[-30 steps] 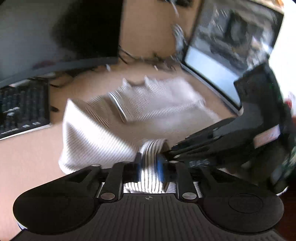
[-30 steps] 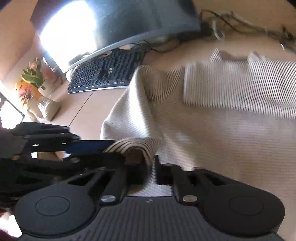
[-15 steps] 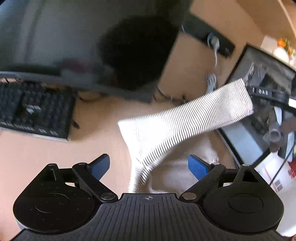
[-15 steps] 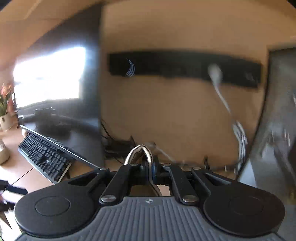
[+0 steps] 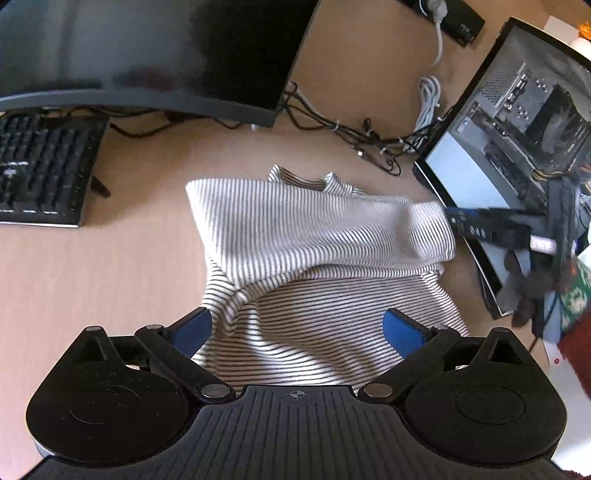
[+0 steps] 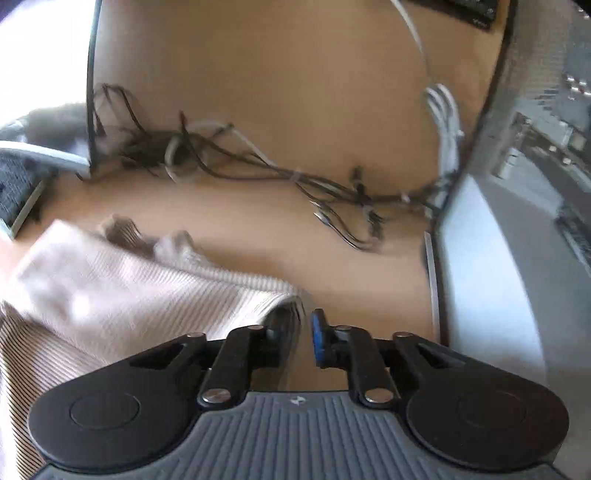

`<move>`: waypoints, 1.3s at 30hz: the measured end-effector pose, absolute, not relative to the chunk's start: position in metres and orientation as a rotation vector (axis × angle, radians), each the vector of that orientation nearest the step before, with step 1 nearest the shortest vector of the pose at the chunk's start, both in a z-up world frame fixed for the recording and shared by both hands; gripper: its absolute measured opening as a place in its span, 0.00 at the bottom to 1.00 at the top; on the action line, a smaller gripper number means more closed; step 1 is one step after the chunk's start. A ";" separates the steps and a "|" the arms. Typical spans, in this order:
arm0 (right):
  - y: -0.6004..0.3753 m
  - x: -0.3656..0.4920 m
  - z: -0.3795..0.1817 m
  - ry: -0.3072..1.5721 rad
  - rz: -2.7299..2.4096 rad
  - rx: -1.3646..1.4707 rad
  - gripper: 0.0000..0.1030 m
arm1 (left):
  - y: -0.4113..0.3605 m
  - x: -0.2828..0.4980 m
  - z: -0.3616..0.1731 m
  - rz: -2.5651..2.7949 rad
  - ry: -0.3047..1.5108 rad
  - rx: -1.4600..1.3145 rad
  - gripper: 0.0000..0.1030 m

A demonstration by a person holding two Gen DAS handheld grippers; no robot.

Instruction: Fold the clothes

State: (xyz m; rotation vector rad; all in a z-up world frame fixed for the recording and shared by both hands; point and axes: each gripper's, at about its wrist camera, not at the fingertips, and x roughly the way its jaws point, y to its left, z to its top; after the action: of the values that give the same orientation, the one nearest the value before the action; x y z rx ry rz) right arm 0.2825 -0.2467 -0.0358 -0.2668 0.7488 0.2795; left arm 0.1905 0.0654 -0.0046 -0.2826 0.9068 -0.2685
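I am working at a light wooden desk [image 5: 92,280] that runs back to a wall of the same tan colour, and my striped top [image 5: 314,266] lies on it in the middle, collar toward the wall, with one side folded across its body toward the right. My left gripper [image 5: 297,328] hangs just above the near hem with its blue pads spread wide and nothing between them. My right gripper [image 6: 297,332] sits at the far right end of the folded-over fabric; its pads stand a narrow gap apart and the edge of the cloth lies against the left pad, but the blur keeps me from telling whether I have hold of it. To the left, a black keyboard [image 5: 40,166] rests under the curved edge of a wide dark monitor [image 5: 140,55]. Behind the top, a tangle of dark cables [image 5: 354,136] trails along the foot of the wall, and a white cable [image 5: 430,99] hangs down from a black power strip [image 5: 458,18]. At the right stands an open computer case [image 5: 524,110].
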 end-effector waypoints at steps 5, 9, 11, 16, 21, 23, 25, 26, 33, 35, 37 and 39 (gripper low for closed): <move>-0.276 0.258 -0.021 0.691 0.213 -0.226 0.41 | 0.051 0.209 -0.007 -0.334 0.889 -0.290 0.99; -0.271 0.235 0.007 0.584 0.270 -0.130 0.41 | 0.036 0.226 -0.010 -0.381 0.884 -0.307 1.00; -0.269 0.233 0.008 0.594 0.342 -0.027 0.41 | 0.032 0.235 -0.016 -0.378 0.894 -0.311 1.00; -0.252 0.253 -0.035 0.742 0.404 0.135 0.41 | 0.034 0.250 -0.033 -0.357 0.934 -0.303 1.00; -0.253 0.260 -0.063 0.824 0.373 0.142 0.41 | 0.042 0.252 -0.035 -0.376 0.948 -0.281 1.00; -0.248 0.254 -0.049 0.786 0.351 0.071 0.41 | 0.047 0.251 -0.031 -0.354 0.940 -0.276 1.00; -0.246 0.249 -0.033 0.720 0.303 0.001 0.41 | 0.052 0.248 -0.026 -0.329 0.922 -0.269 1.00; -0.246 0.250 -0.028 0.697 0.276 -0.024 0.44 | 0.053 0.248 -0.025 -0.311 0.915 -0.257 1.00; -0.256 0.280 -0.053 0.849 0.179 0.086 0.42 | 0.056 0.248 -0.031 -0.277 0.938 -0.204 1.00; -0.247 0.277 -0.047 0.804 0.194 0.030 0.20 | 0.055 0.248 -0.033 -0.262 0.943 -0.185 1.00; -0.236 0.275 -0.034 0.750 0.224 -0.019 0.14 | 0.056 0.248 -0.035 -0.235 0.946 -0.178 1.00; -0.226 0.274 -0.019 0.699 0.265 -0.047 0.12 | 0.056 0.249 -0.036 -0.219 0.948 -0.177 1.00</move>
State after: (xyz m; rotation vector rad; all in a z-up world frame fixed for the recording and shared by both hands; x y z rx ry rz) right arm 0.2744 -0.2259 -0.0188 -0.0473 0.6990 0.2649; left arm 0.2491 0.0565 -0.0363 -0.1773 0.9484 -0.2192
